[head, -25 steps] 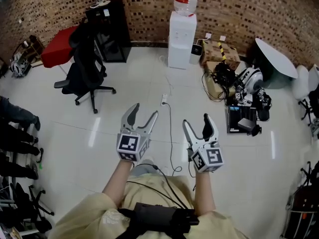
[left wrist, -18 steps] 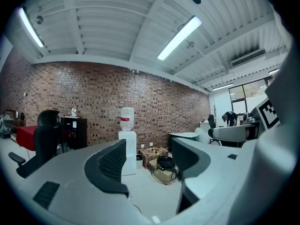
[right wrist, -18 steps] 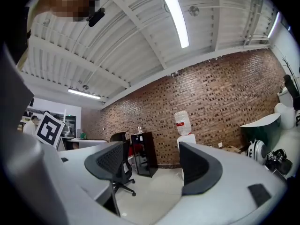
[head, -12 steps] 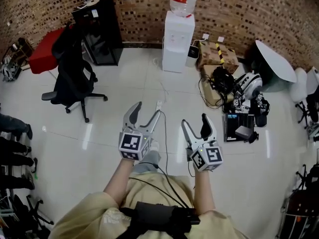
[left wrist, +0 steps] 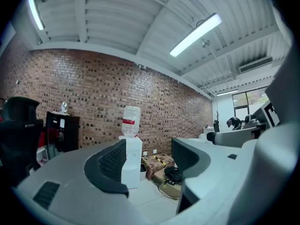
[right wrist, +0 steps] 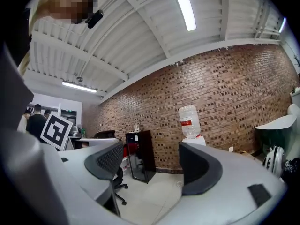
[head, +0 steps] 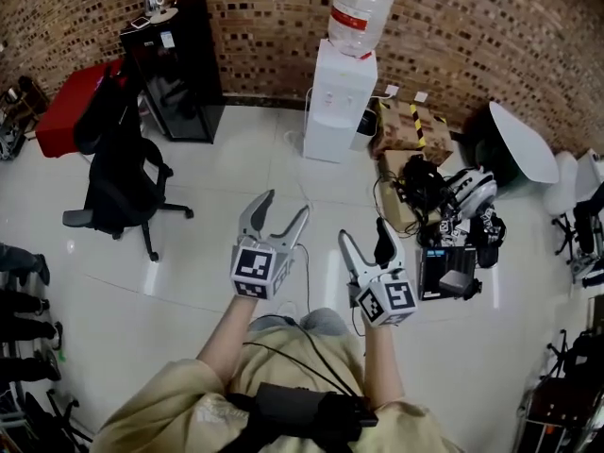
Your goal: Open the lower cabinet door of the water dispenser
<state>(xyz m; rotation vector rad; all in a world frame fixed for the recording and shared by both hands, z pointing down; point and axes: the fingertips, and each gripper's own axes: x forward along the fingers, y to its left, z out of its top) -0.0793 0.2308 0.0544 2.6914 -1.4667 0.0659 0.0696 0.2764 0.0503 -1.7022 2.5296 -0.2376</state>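
Observation:
A white water dispenser (head: 337,102) with a clear bottle (head: 359,12) on top stands against the brick wall at the far middle of the head view; its lower cabinet door looks closed. It also shows between the jaws in the left gripper view, dispenser (left wrist: 133,161), and partly behind the right jaw in the right gripper view, bottle (right wrist: 189,121). My left gripper (head: 274,213) and right gripper (head: 365,238) are held out in front of me, well short of the dispenser, both open and empty.
A black cabinet (head: 172,69) stands left of the dispenser, with a black office chair (head: 113,182) and a red seat (head: 66,107) nearer. Cardboard boxes (head: 411,121), cables and equipment (head: 453,225) lie to the dispenser's right. A power strip cable (head: 304,253) runs along the white floor.
The dispenser and the wall have come nearer and lower in the head view as I walk forward. Both grippers stay open in front of me.

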